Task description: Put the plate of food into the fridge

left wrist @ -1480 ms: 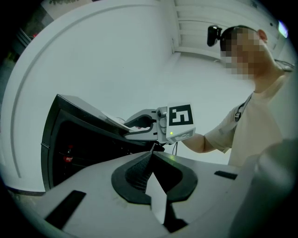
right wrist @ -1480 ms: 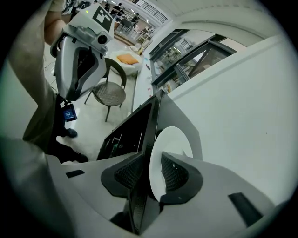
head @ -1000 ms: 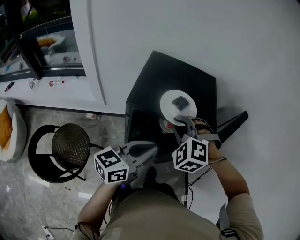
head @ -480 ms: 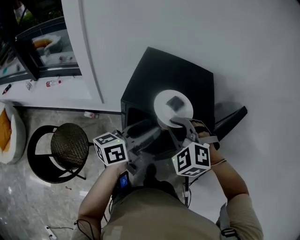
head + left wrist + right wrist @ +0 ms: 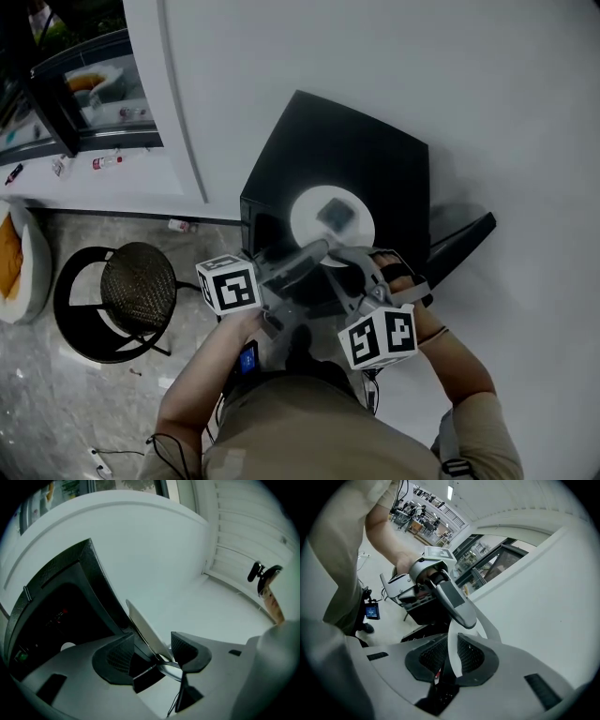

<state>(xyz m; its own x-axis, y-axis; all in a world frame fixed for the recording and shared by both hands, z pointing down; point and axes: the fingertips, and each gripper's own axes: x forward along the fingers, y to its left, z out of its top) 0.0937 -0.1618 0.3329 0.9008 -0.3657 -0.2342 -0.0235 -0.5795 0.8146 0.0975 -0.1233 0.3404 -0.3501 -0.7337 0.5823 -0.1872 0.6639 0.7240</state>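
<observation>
White wall (image 5: pixel 487 84), grey marble floor (image 5: pixel 56 394), round black stool (image 5: pixel 139 291) at left. Black fridge (image 5: pixel 366 150) against the wall, its door (image 5: pixel 461 244) swung open to the right.

White plate (image 5: pixel 305 225) held in the air over the fridge's front edge – a dark piece of food (image 5: pixel 334 213) sits on it. Whether it has passed the opening, cannot tell.

Right gripper (image 5: pixel 349 261): jaws clamped on the plate's near rim, the thin white edge (image 5: pixel 452 644) pinched between the pads.

Left gripper (image 5: pixel 314 253): jaws have just been opening and stand wide apart – the plate's rim (image 5: pixel 145 627) runs between them, neither pad pressing on it.
</observation>
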